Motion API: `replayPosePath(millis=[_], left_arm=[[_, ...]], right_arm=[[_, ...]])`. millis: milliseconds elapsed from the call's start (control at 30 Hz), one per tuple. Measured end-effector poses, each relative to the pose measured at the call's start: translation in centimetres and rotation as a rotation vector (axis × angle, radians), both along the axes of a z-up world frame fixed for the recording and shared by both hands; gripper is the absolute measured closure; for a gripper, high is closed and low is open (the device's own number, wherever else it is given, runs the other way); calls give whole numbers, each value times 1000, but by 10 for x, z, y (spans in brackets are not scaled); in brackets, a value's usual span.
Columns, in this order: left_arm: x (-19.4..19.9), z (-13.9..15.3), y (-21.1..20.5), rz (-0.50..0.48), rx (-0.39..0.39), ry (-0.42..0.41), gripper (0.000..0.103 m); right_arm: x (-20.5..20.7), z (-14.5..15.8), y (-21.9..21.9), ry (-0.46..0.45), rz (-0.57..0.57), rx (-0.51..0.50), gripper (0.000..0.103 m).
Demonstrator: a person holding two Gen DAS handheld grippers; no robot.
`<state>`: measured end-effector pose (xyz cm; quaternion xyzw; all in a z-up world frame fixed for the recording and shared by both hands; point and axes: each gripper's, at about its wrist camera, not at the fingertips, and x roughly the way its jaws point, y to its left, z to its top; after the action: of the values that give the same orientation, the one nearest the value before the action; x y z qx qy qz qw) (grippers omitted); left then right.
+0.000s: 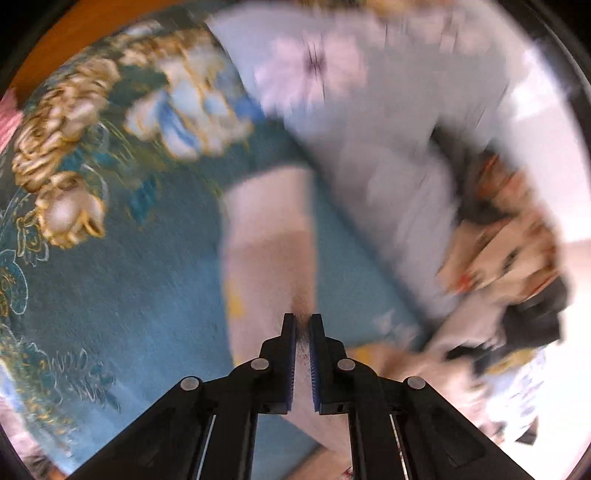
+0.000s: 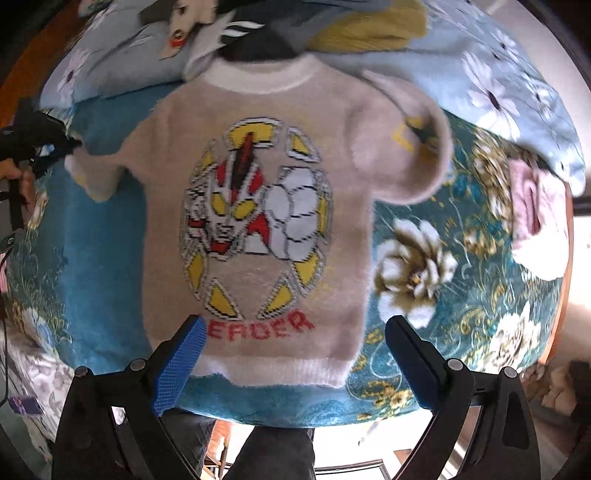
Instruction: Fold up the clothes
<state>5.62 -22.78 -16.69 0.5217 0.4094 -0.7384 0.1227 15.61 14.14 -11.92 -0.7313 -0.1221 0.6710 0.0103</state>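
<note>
1. Here we are looking down at a fuzzy beige sweater [image 2: 255, 177] lying face up on the teal floral blanket [image 2: 461, 280], its white neckband pointing away from us and its white hem band lying just short of the blanket's near edge.
2. We are holding the left gripper [image 1: 302, 325] clenched on the sweater's sleeve [image 1: 269, 236]; the pink fabric is running up between the two blue pads [image 1: 291, 362], which are standing almost together.
3. From the right wrist view we are seeing that same gripper [image 2: 55, 147] at the far left, pinching the sleeve end [image 2: 96, 177] and lifting it slightly off the blanket.
4. We are keeping the right gripper [image 2: 295, 332] released, its jaws spread wide above the hem, with one finger over the red lettering and the other over bare blanket just beside the sweater's side.
5. The other sleeve [image 2: 413, 147] is lying bent over itself beside the chest print, touching the body of the sweater.
6. We are seeing no box or basket in either view; a pale blue flowered quilt [image 2: 517, 85] and a heap of printed clothes [image 2: 229, 22] are sitting bunched along the far side, touching the neckband.
7. Open blanket is showing on both sides of the sweater, wider by the bent sleeve; a pink cloth [image 2: 539, 206] is lying near the edge on that side.
8. The left wrist view is heavily blurred, so we are unable to tell finer detail there.
</note>
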Motion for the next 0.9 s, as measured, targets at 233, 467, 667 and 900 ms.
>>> replayPosePath(millis=[233,467,667,900], left_arm=[[82,-19,-44,152,-11,22,99],[60,-41,-38,123,67,-25,97],[-16,-33,11,-19,67,-12,51],[-75,-56,83,-293,-151,-211,43]], right_arm=[[1,-10,-20,-23,64,-14,5],[4,-14,-13,-31,30,-26,5],[11,-11,-1,-29,-12,-19,5],[24,-4,19,-18,-77,2,5]])
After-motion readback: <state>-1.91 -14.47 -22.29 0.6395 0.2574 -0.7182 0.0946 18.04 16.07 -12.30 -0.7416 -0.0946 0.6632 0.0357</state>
